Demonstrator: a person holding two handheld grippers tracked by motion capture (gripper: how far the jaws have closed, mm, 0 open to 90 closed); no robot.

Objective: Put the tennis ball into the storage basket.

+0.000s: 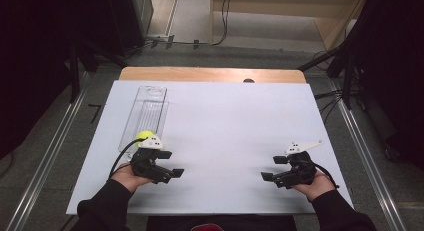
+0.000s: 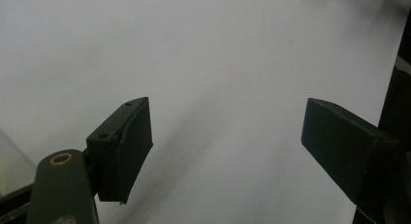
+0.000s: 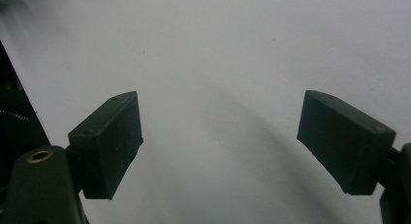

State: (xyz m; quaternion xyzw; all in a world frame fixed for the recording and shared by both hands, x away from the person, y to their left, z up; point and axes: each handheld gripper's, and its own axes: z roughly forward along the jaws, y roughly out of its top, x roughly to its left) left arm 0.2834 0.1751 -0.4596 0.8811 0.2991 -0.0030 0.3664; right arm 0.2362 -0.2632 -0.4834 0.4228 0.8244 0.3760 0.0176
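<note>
While both hands rest low at the near edge of the table [image 1: 225, 111], the left gripper [image 1: 171, 164] has its jaws spread wide with nothing but bare white tabletop between them, and the right gripper [image 1: 273, 168] is spread just as wide and just as empty. Just beyond the left gripper, at the near end of a clear plastic tray [image 1: 145, 111] on the left side, lies a yellow ball [image 1: 145, 135].
</note>
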